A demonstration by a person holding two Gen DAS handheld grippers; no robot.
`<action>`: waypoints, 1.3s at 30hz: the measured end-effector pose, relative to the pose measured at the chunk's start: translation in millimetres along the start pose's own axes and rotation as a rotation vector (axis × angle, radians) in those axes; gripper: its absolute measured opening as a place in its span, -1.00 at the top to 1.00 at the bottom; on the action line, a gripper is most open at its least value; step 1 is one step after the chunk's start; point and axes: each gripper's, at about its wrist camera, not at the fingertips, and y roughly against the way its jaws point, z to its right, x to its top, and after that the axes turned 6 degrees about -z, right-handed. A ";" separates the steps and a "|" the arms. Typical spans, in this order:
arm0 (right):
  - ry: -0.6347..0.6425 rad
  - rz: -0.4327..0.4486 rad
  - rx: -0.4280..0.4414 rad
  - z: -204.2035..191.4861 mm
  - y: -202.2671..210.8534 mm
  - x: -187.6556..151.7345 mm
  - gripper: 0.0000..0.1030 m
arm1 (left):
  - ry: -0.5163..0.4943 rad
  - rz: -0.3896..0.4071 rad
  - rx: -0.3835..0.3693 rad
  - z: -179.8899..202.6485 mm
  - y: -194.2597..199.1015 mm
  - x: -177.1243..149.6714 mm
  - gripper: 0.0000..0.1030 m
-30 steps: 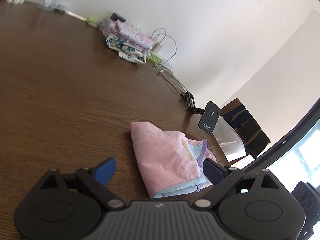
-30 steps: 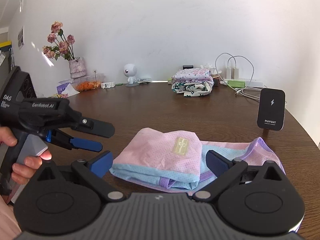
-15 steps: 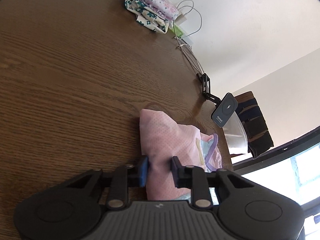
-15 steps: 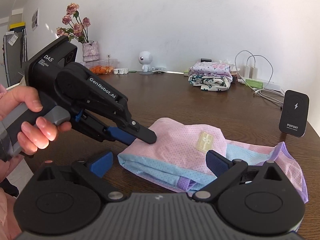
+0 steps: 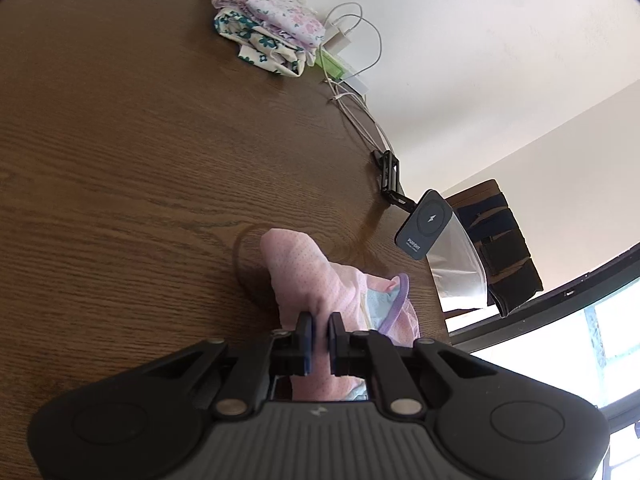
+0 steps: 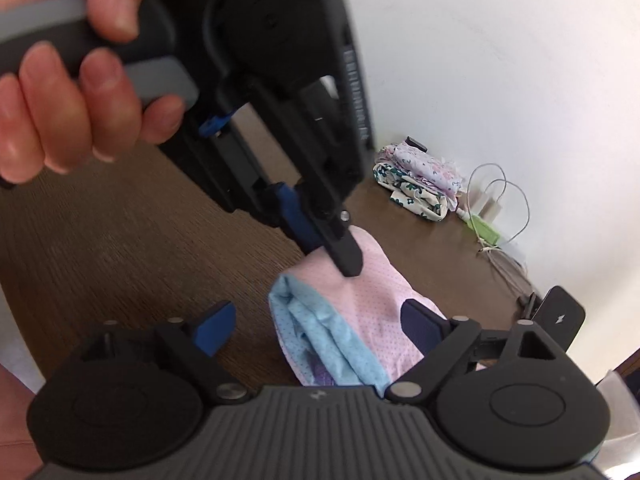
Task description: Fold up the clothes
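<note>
Both wrist views close, low (sharing pink garment [image 5: 312,280]).

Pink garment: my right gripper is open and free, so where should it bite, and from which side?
Take the pink garment at its near blue-lined edge, coming in low from the near side. The left gripper already pinches the far pink corner; the right gripper straddles the near folded layers.

Pink dotted garment [image 6: 372,296], blue lining

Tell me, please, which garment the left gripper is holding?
The pink garment with blue lining, pinched by the left gripper; the floral ones sit stacked near the wall.
</note>
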 end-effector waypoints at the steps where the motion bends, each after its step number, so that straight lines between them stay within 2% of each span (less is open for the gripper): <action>1: 0.017 -0.019 -0.026 -4.5 -3.2 3.0 -0.50 | -0.010 0.004 0.000 4.0 0.8 0.7 0.87; 3: 0.001 -0.041 -0.062 -6.4 -8.2 5.0 -0.10 | -0.025 0.010 0.005 9.0 1.0 1.5 0.87; 4: -0.011 -0.050 -0.080 -5.9 -10.1 4.6 0.01 | -0.029 0.012 0.008 10.5 0.9 1.8 0.88; 6: -0.052 -0.061 -0.092 -1.3 -11.7 0.8 0.38 | -0.032 0.014 0.007 10.9 1.2 1.4 0.89; 9: -0.130 -0.054 -0.063 9.1 -10.7 -4.0 0.61 | -0.053 0.031 -0.025 11.9 6.8 -0.3 0.90; 11: -0.207 -0.033 -0.030 19.0 -7.3 -3.9 0.66 | -0.067 0.054 -0.054 10.7 14.4 -2.7 0.78; 14: -0.362 0.017 0.070 38.6 0.8 -6.5 0.69 | -0.082 0.097 -0.069 2.1 28.5 -7.7 0.63; 16: -0.459 0.054 0.133 50.5 5.5 -8.4 0.69 | -0.065 0.109 -0.077 -8.8 35.8 -11.8 0.48; 18: -0.539 0.079 0.183 58.2 10.4 -11.0 0.69 | -0.038 0.107 -0.094 -20.9 40.3 -15.5 0.43; 21: -0.627 0.115 0.261 63.2 17.3 -18.0 0.69 | 0.028 0.094 -0.168 -35.0 38.5 -14.5 0.29; 24: -0.686 0.140 0.312 65.4 23.0 -25.4 0.69 | 0.055 0.081 -0.232 -35.2 29.5 -11.4 0.27; 28: -0.806 0.181 0.353 76.8 29.7 -41.2 0.69 | 0.011 0.062 -0.237 -14.0 16.4 -9.9 0.35; 32: -1.053 0.283 0.405 109.7 32.2 -76.4 0.69 | -0.082 0.049 -0.271 25.8 5.0 -3.3 0.35; 34: -1.170 0.311 0.406 123.4 33.1 -95.7 0.69 | -0.133 0.048 -0.281 46.0 -2.5 -1.1 0.24; 35: -1.219 0.312 0.395 128.3 34.2 -105.3 0.69 | -0.155 0.042 -0.269 54.1 -8.3 -1.6 0.18; 39: -1.384 0.296 0.344 141.8 40.4 -143.3 0.68 | -0.232 0.009 -0.188 75.4 -34.0 -6.5 0.17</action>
